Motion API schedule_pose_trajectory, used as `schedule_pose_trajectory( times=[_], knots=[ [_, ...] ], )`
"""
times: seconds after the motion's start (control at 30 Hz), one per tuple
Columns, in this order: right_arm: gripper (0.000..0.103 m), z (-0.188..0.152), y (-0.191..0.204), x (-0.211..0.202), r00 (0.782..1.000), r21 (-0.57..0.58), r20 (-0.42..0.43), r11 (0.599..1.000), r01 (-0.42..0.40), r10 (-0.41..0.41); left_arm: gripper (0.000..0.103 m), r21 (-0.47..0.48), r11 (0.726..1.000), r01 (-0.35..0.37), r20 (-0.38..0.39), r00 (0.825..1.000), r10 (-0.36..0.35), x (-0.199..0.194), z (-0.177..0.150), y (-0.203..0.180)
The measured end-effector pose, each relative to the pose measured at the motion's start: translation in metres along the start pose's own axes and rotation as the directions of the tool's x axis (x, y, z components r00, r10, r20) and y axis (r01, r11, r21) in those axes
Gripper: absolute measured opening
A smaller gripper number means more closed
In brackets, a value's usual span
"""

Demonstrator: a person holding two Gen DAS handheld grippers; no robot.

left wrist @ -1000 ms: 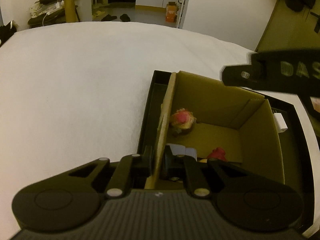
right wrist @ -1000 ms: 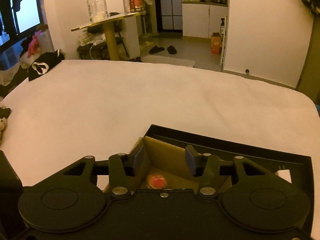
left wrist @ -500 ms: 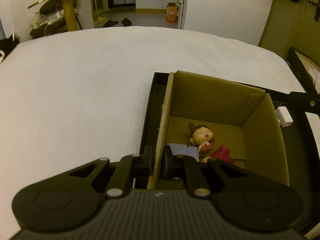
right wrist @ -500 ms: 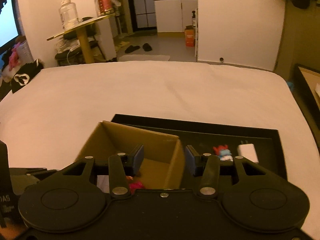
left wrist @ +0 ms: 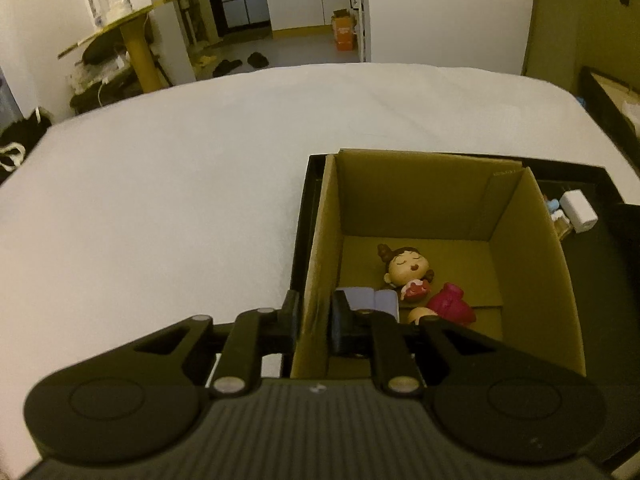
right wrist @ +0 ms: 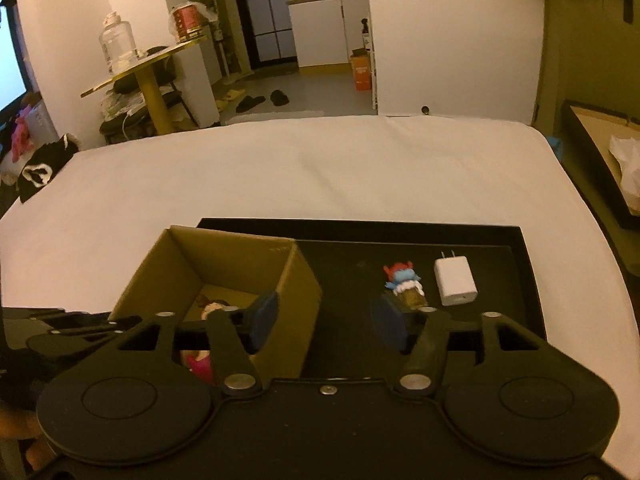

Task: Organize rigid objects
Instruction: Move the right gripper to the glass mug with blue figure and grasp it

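Note:
A brown cardboard box stands in the left part of a black tray on the white bed. In it lie a doll figurine, a red toy and a small lilac book. My left gripper is shut on the box's left wall. My right gripper is open and empty, low over the tray by the box's right wall. A blue-and-red figurine on a small jar and a white charger plug lie on the tray to the right.
The white bed spreads around the tray. A second black tray with white paper sits off the bed's right side. A gold round table with a glass jar and a tin stands far left.
My right gripper moved right, away from over the box, and opened wide. The doll figurine now lies in the box. My left gripper still holds the box wall.

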State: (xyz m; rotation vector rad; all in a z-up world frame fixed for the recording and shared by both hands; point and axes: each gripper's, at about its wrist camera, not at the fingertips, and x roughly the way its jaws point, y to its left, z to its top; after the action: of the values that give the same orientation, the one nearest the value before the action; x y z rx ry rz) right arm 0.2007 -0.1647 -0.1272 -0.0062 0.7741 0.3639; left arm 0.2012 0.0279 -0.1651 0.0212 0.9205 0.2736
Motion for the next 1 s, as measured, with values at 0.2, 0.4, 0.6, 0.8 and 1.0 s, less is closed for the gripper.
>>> schedule_pose_trajectory(
  times=[0.2,0.4,0.6,0.8,1.0],
  knots=[
    [0.07,-0.014,-0.02,0.013,1.0,0.045,-0.002,0.999,0.006,-0.006,0.028,0.087,0.996,-0.037,-0.023,0.999,0.039,-0.001,0.005,-0.013],
    [0.07,-0.025,-0.039,0.035,1.0,0.104,0.002,0.994,0.028,-0.028,0.057,0.146,0.986,-0.077,-0.014,0.997,0.08,-0.001,0.019,-0.023],
    [0.065,-0.032,-0.049,0.063,1.0,0.087,0.01,0.996,0.021,-0.022,0.068,0.179,0.971,-0.155,-0.035,0.986,0.164,0.009,0.026,-0.029],
    [0.063,-0.037,-0.05,0.087,0.998,0.066,0.012,0.996,0.055,-0.056,0.069,0.222,0.952,-0.212,-0.045,0.973,0.227,0.023,0.029,-0.041],
    [0.063,-0.036,-0.057,0.1,0.997,0.08,0.009,0.994,0.073,-0.074,0.07,0.25,0.937,-0.246,-0.053,0.962,0.267,0.036,0.033,-0.05]
  ],
)
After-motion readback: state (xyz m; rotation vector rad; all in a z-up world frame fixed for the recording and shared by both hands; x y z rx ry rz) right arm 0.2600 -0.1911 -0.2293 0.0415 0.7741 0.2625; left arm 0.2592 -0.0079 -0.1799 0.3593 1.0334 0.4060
